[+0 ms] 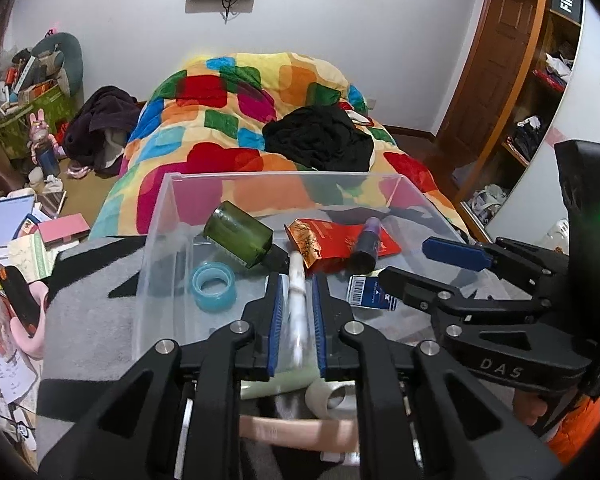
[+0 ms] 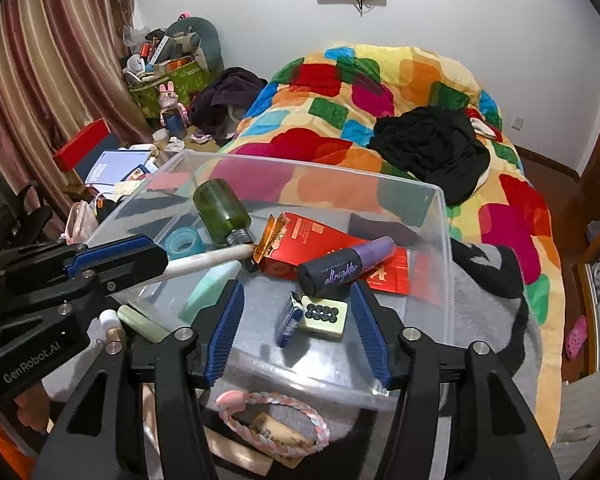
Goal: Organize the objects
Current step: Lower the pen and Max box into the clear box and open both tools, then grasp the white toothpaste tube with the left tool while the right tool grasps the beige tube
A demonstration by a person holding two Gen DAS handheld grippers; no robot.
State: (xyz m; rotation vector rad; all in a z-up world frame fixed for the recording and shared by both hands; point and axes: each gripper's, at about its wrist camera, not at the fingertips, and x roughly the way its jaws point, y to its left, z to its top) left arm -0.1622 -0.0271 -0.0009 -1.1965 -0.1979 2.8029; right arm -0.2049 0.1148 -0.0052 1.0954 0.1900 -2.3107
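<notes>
Left wrist view: my left gripper stands narrow around a white tube over the clear plastic bin; blur hides whether the pads press it. The tube's near end is cut off behind my fingers.

Right wrist view: my right gripper stands wide and empty above a blue card pack and a button card lying in the bin. A braided ring lies outside, partly hidden.

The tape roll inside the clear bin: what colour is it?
Light blue; the tape roll shows best in the left wrist view.
</notes>
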